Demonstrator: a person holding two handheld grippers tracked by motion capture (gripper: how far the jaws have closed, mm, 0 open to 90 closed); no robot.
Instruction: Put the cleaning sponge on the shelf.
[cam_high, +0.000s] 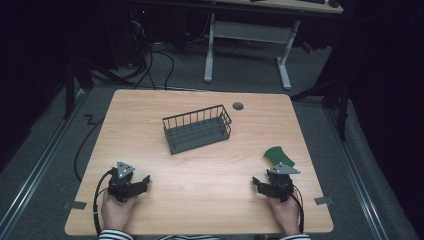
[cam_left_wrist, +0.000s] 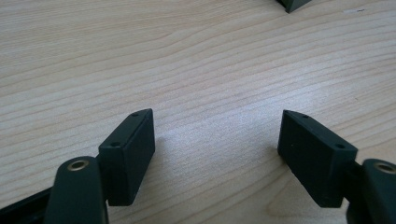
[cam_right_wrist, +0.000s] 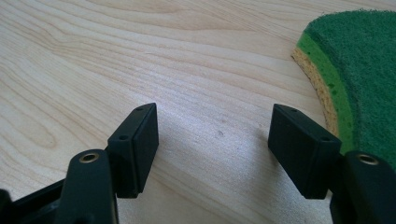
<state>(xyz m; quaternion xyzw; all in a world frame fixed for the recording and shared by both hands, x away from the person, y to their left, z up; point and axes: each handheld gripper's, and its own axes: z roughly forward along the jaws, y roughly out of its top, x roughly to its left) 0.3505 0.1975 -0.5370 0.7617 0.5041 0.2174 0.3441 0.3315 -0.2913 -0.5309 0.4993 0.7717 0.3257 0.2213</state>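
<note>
A dark wire basket (cam_high: 197, 129) stands tilted near the middle of the wooden table (cam_high: 200, 165). A green scouring sponge (cam_high: 278, 156) with a yellow underside lies at the right, just beyond my right gripper (cam_high: 259, 184). That gripper rests low over the table, open, with bare wood between its jaws (cam_right_wrist: 215, 128), and the sponge (cam_right_wrist: 359, 74) lies to their right. At the front left my left gripper (cam_high: 144, 182) is held in a hand, open as well, nothing between its jaws (cam_left_wrist: 217, 135). A corner of the basket (cam_left_wrist: 292, 4) peeks in at the top of the left gripper view.
A small grey cable grommet (cam_high: 238, 105) sits in the table's far edge area. A white desk frame (cam_high: 247, 45) and cables (cam_high: 155, 62) lie on the floor beyond the table. Metal rails (cam_high: 37, 165) run along both sides.
</note>
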